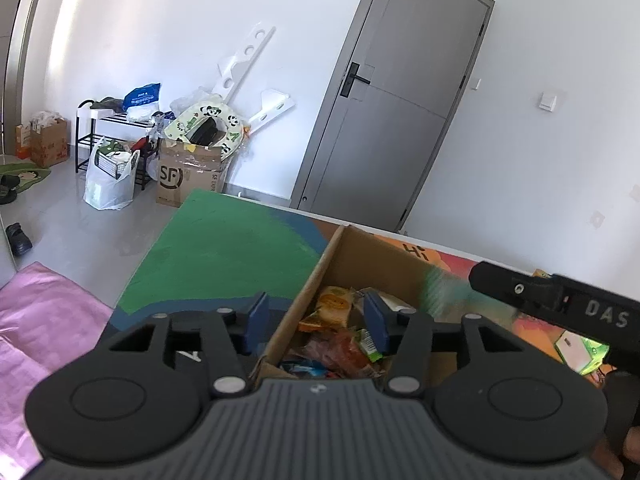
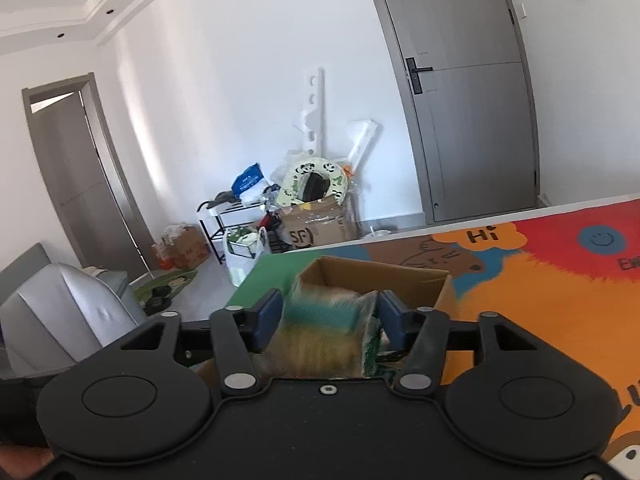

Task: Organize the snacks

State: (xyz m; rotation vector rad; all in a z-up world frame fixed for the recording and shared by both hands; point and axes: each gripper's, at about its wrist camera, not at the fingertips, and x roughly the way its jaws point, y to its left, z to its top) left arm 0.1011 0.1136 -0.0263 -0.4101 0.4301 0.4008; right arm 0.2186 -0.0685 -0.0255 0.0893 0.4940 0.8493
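An open cardboard box (image 1: 352,252) stands on a colourful play mat and holds several snack packets (image 1: 332,320). My left gripper (image 1: 318,320) is open and empty, with its fingers astride the box's left wall. My right gripper (image 2: 328,320) is over the same box (image 2: 400,276), with a blurred green and yellow snack packet (image 2: 324,332) between its blue pads. The pads stand wide, and I cannot tell whether they press on the packet. The right gripper's body (image 1: 560,304) shows in the left wrist view, with the blurred packet (image 1: 444,292) ahead of it.
The mat (image 2: 560,300) covers a white table. A green-wrapped snack box (image 1: 580,348) lies on the mat right of the cardboard box. Pink bedding (image 1: 40,320) lies to the left. Across the floor stand an SF carton (image 1: 188,176), bags and a rack by a grey door (image 1: 400,100).
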